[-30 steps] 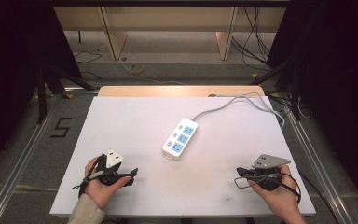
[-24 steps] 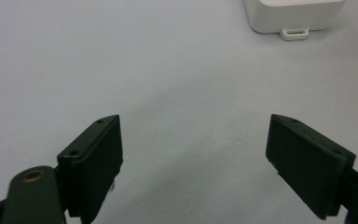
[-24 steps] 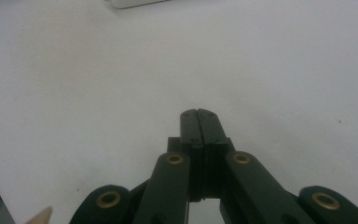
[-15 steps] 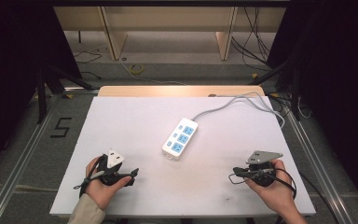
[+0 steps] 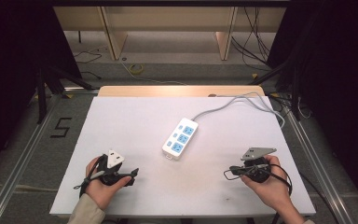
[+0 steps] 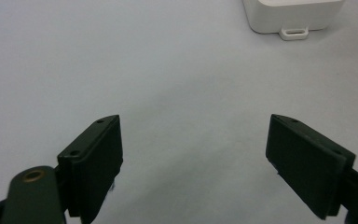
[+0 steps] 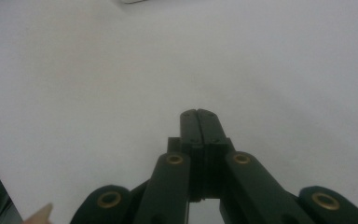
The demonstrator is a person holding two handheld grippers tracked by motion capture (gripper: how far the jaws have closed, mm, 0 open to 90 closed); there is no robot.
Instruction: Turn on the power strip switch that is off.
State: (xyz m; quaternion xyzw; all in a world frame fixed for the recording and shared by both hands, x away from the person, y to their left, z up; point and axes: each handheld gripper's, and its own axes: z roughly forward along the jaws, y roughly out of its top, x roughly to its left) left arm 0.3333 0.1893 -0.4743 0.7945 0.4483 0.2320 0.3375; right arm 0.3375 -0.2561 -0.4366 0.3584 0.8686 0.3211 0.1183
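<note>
power strip (image 5: 179, 139) lay near the middle of the white table (image 5: 121, 121), angled, its grey cable (image 5: 233, 105) running off toward the far right edge. three blue socket faces up; nothing plugged in.

left gripper (image 5: 133, 173) low at the near left, jaws spread wide with nothing between them. in the left gripper view the strip's near end (image 6: 292, 14) showed far ahead and a little right, well apart from the pads (image 6: 98, 156).

right gripper (image 5: 228, 171) at the near right, jaws pressed flat together and empty (the right gripper view showed the two pads (image 7: 199, 126) meeting over bare table). it pointed left, toward the strip, also well apart from it.

judgement: the approach stage, no contact made, neither hand committed. the strip was the nearest thing to both tools, so it looked like the target.

next move, as i read it: carry the left gripper forward and right so the open jaws straddle the strip's near end, squared to its slant. the right would need to open before it could grip anything; closed, it could only push or steady.
</note>
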